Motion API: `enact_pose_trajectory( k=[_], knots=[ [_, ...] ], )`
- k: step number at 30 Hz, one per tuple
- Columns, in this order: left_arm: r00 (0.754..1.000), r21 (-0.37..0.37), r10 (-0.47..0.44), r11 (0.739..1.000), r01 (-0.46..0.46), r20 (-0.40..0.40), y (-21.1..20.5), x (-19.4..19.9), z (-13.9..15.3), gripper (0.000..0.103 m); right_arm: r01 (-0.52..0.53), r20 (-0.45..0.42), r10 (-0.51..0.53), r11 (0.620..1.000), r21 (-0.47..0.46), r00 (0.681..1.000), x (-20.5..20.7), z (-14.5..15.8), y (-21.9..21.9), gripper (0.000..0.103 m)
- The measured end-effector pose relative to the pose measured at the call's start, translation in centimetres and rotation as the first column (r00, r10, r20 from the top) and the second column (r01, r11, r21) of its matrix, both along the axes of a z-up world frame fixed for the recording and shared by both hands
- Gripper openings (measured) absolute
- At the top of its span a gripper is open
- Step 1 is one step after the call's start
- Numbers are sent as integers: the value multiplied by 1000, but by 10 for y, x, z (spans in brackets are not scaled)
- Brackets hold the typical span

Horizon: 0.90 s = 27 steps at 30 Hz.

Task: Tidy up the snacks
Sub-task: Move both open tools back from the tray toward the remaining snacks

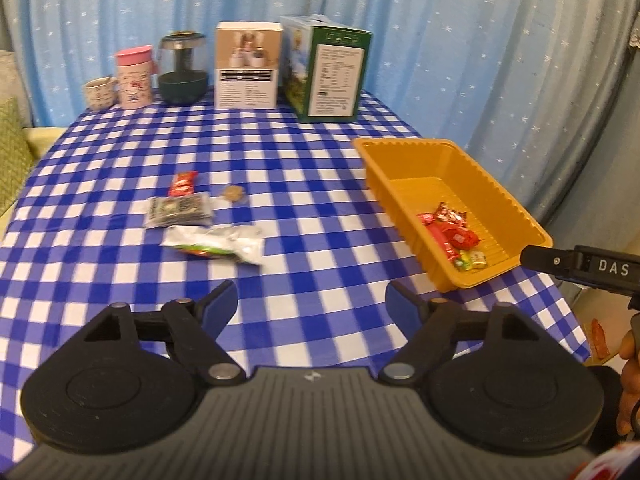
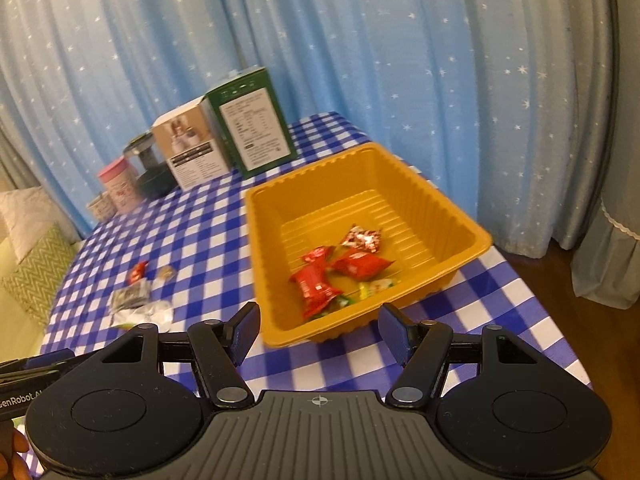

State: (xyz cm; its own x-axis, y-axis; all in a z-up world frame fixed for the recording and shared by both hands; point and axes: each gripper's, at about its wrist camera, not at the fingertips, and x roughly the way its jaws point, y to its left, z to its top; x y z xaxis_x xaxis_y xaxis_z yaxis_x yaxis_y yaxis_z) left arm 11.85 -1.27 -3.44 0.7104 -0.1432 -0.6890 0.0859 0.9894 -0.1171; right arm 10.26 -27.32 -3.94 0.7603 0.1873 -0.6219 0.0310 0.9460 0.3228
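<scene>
An orange plastic tray (image 1: 404, 152) (image 2: 452, 220) stands on the right of the checked table and holds several wrapped snacks (image 1: 454, 232) (image 2: 332, 272), mostly red. Loose on the cloth to the left lie a red bar (image 1: 183, 183) (image 2: 137, 272), a dark packet (image 1: 179, 211) (image 2: 130, 296), a silver and green packet (image 1: 216, 245) (image 2: 148, 314) and a small round biscuit (image 1: 234, 193) (image 2: 167, 272). My left gripper (image 1: 310, 310) is open over bare cloth, nothing between its fingers. My right gripper (image 2: 320, 330) is open at the tray's near wall, holding nothing.
Along the back edge stand a small cup (image 1: 100, 94), a pink tumbler (image 1: 134, 78), a dark glass jar (image 1: 183, 68), a white box (image 1: 247, 65) and a green box (image 1: 326, 68). Blue star curtains hang behind. The table's right edge drops to wooden floor (image 2: 560, 300).
</scene>
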Motion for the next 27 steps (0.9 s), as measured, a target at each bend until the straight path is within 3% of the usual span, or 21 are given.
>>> enact_pose_trajectory(
  k=[15, 27],
  knots=[
    [993, 11, 115, 993, -115, 11, 57, -22, 7, 86, -144, -9, 144, 989, -33, 990, -3, 0, 57, 66],
    [990, 4, 139, 990, -139, 14, 79, -23, 9, 88, -213, -15, 213, 975, -61, 977, 3, -2, 81, 65]
  ],
)
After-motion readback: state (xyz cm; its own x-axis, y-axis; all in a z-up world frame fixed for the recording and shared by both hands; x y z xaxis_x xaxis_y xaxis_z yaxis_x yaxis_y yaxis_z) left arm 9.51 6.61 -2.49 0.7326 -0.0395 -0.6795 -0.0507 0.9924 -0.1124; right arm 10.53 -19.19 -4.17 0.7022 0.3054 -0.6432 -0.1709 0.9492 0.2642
